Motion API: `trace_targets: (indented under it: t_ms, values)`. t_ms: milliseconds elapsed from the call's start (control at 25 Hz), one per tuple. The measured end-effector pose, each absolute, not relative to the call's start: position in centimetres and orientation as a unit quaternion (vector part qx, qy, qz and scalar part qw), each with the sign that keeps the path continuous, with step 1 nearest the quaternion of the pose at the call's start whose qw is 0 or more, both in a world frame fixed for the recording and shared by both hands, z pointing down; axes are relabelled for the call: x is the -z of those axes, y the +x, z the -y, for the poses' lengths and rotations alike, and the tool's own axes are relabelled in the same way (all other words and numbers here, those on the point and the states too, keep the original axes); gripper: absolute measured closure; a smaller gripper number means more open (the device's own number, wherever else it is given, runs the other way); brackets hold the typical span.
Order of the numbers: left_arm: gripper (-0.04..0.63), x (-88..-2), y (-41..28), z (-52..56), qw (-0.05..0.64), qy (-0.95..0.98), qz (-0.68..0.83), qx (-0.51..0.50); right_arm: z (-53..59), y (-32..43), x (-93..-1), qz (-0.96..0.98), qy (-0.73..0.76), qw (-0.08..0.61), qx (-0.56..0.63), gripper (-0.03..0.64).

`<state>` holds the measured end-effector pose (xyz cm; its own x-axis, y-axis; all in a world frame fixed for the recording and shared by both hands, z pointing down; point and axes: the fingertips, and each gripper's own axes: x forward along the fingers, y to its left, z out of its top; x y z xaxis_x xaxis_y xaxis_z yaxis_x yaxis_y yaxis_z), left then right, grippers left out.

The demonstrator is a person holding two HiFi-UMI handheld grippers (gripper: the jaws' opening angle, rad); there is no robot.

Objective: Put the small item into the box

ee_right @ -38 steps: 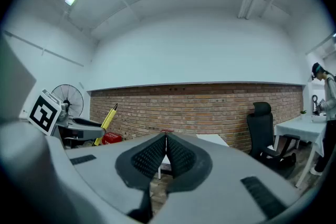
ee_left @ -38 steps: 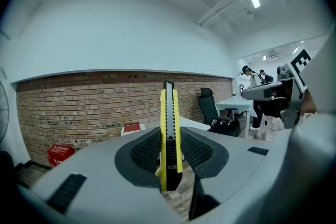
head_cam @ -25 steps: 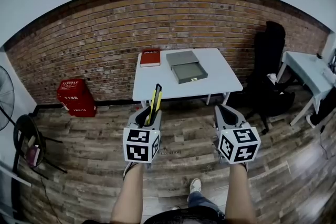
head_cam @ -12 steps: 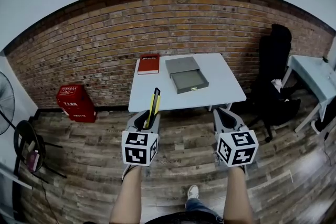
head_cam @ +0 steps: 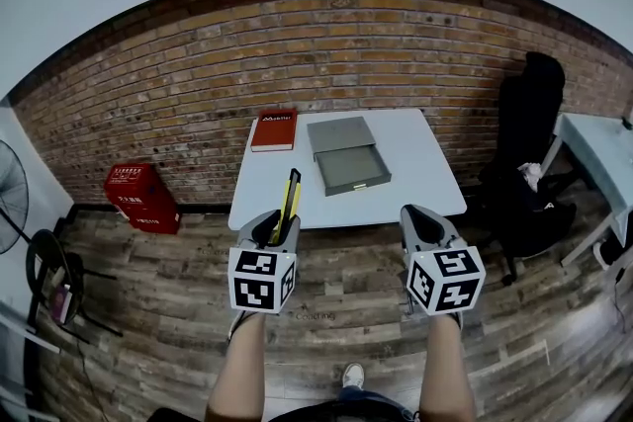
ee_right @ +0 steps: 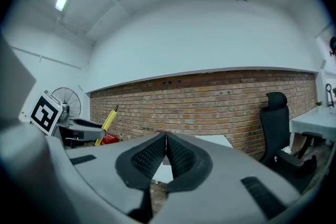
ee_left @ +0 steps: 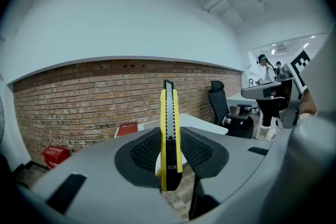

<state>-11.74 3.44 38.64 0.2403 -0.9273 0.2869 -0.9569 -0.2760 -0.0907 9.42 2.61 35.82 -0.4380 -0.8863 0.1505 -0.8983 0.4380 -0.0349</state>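
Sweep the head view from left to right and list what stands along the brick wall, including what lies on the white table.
fan → red crate → red book → grey box → black office chair → second white table

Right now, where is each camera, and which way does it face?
Head view: on the head, facing down at table and box; forearms, left gripper, right gripper show.
Left gripper view: on that gripper, facing the wall; its jaws shut on the knife.
Right gripper view: on that gripper, facing the wall; its jaws shut, empty.
Shared: each gripper view shows the other gripper.
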Motion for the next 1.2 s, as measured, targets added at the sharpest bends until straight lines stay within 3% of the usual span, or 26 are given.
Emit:
trace_targets:
  t_ms: [1200]
  values:
    - [0.465,-38.6,-9.5,7.0,0.051,0.766,0.624,-0.147,8.5,11.9,-36.3,0.864,0.496,0.062,-0.059,0.597]
